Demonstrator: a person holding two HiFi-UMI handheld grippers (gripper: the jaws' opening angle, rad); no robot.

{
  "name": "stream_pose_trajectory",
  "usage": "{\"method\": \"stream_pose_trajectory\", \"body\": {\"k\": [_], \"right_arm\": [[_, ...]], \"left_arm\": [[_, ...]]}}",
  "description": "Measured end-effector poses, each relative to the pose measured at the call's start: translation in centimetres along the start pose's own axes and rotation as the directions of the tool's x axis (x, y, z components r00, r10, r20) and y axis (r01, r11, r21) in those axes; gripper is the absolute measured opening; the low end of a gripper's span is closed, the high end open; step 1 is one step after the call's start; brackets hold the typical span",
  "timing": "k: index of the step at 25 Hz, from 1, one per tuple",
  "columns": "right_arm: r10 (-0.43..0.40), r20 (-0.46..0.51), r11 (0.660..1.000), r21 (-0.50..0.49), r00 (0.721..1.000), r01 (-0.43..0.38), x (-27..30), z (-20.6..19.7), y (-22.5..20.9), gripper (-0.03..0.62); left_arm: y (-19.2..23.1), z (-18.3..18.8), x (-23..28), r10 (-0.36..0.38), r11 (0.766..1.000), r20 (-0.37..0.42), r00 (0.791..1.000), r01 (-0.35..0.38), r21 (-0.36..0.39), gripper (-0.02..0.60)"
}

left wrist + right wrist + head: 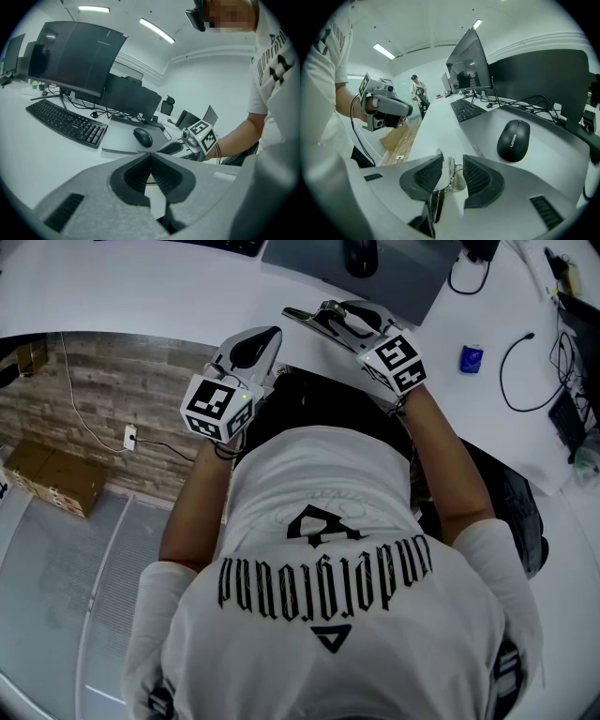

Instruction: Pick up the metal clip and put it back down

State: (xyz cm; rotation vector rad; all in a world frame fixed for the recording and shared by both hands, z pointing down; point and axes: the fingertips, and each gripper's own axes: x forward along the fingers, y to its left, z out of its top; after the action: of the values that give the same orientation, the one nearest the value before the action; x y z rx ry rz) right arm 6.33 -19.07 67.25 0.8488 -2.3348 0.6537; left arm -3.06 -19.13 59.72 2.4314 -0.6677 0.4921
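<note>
The metal clip (450, 172) stands upright between the 2 jaws of the right tool (453, 158). Its flat side lies against the left-hand pad and its rounded wire part reaches the right-hand pad, so the right tool is closed on the clip. In the head view the clip projects from the jaw tips toward the left, above the near edge of the white counter (141, 296).

A black mouse (513, 139) sits on a grey mat (548, 164) just beyond the right tool. Further along the counter are a black keyboard (467, 110) and a monitor (468, 61).

The left tool (151, 157) has its 2 pads pressed together at the tips, with nothing between them. It hangs off the counter edge, near the right tool, in front of the person's torso. A cardboard box (52, 479) lies on the floor below.
</note>
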Motion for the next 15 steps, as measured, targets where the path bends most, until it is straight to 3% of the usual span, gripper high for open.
{"method": "stream_pose_trajectory", "body": {"k": [7, 15], "right_arm": [[-0.079, 0.05, 0.997, -0.015, 0.996, 0.08, -3.2, 2.3, 1.0, 0.103], [-0.153, 0.139, 0.985, -0.054, 0.978, 0.161, -8.0, 6.8, 5.3, 0.103]], "left_arm": [[-1.0, 1.6, -2.7, -0.02, 0.999, 0.044, 0.999, 0.018, 0.038, 0.012], [-3.5, 3.8, -7.9, -0.055, 0.994, 0.103, 0.993, 0.045, 0.095, 0.012]]}}
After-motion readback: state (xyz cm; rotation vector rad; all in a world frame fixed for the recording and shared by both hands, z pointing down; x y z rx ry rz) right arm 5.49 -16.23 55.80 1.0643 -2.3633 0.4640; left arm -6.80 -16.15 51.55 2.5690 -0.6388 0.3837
